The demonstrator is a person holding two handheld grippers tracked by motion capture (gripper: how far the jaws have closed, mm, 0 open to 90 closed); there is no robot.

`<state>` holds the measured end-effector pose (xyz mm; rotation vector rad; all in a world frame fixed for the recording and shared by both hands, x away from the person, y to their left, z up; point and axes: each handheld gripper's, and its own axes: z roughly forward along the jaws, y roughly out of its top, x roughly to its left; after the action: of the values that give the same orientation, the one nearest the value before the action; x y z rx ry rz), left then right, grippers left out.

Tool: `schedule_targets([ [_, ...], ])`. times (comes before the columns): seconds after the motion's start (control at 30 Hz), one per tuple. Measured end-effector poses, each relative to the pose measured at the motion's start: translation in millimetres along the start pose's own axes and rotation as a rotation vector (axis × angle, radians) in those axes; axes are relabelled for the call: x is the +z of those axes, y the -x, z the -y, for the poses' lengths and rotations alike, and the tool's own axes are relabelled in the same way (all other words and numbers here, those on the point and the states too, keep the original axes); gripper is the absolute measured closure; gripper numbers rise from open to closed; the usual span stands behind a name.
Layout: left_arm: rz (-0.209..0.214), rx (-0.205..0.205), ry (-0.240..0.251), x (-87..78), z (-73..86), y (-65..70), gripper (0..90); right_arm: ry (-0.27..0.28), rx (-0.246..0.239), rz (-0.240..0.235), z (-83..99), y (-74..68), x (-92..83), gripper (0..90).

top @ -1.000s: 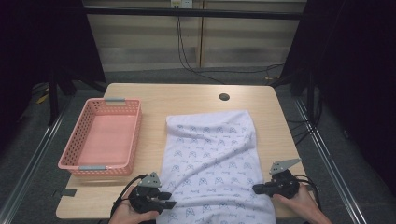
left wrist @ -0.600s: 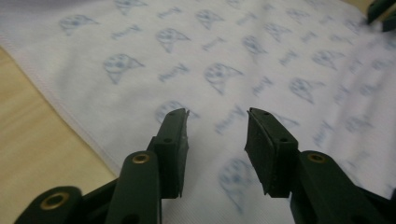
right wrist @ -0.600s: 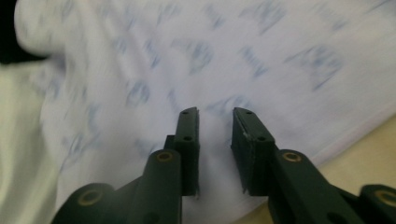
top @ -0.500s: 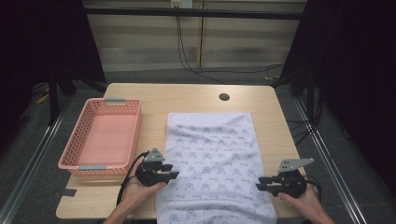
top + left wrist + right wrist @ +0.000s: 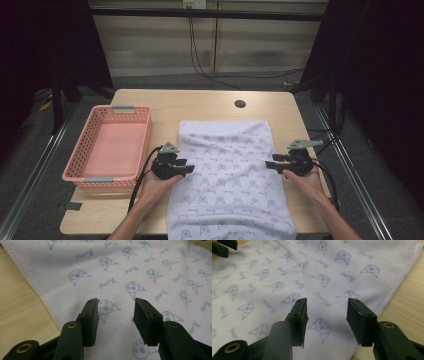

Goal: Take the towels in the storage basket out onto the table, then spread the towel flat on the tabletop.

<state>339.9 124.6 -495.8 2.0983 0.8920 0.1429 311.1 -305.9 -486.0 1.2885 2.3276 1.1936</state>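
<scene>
High view: the printed towel (image 5: 227, 180) lies flat on the table (image 5: 210, 102), its long axis running from the far edge toward the near edge, where it hangs over. The left gripper (image 5: 186, 169) sits at the towel's left hem and the right gripper (image 5: 270, 164) at its right hem, both about midway along (neither is nearer). Both sets of jaws have just been opening and stand parted, holding nothing, cloth lying beneath them, facing inward across it.
</scene>
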Motion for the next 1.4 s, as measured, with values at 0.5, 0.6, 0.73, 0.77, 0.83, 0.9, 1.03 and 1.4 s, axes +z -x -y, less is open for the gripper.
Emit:
schedule_targets([
  [0.5, -0.002, 0.063, -0.033, -3.6, 14.2, 5.0, 58.1, -0.091, -0.077, 0.062, 7.9, -1.4, 15.6, 51.3],
  [0.6, 0.011, 0.105, -0.041, -9.2, 21.2, 13.8, 58.0, -0.107, -0.094, 0.065, 16.2, -8.1, 5.4, 51.4],
  [0.73, 0.033, 0.112, -0.056, -17.5, 29.8, 27.4, 58.0, -0.120, -0.090, 0.041, 29.9, -17.5, -10.5, 51.5],
  [0.77, 0.039, 0.114, -0.058, -19.9, 32.3, 29.9, 58.0, -0.124, -0.085, 0.035, 33.1, -19.7, -14.5, 51.5],
  [0.83, 0.058, 0.101, -0.068, -25.1, 36.9, 35.4, 58.0, -0.127, -0.079, 0.013, 38.6, -22.7, -21.1, 51.8],
  [0.9, 0.068, 0.110, -0.089, -31.3, 41.6, 43.2, 58.0, -0.140, -0.080, -0.013, 45.1, -29.0, -28.9, 51.9],
  [1.03, 0.118, 0.109, -0.107, -46.8, 58.3, 63.3, 58.0, -0.167, -0.091, -0.059, 51.1, -37.9, -36.7, 52.3],
  [1.4, 0.135, 0.089, -0.076, -49.3, 44.5, 63.1, 51.4, -0.127, -0.077, -0.076, 47.0, -42.6, -47.1, 54.6],
])
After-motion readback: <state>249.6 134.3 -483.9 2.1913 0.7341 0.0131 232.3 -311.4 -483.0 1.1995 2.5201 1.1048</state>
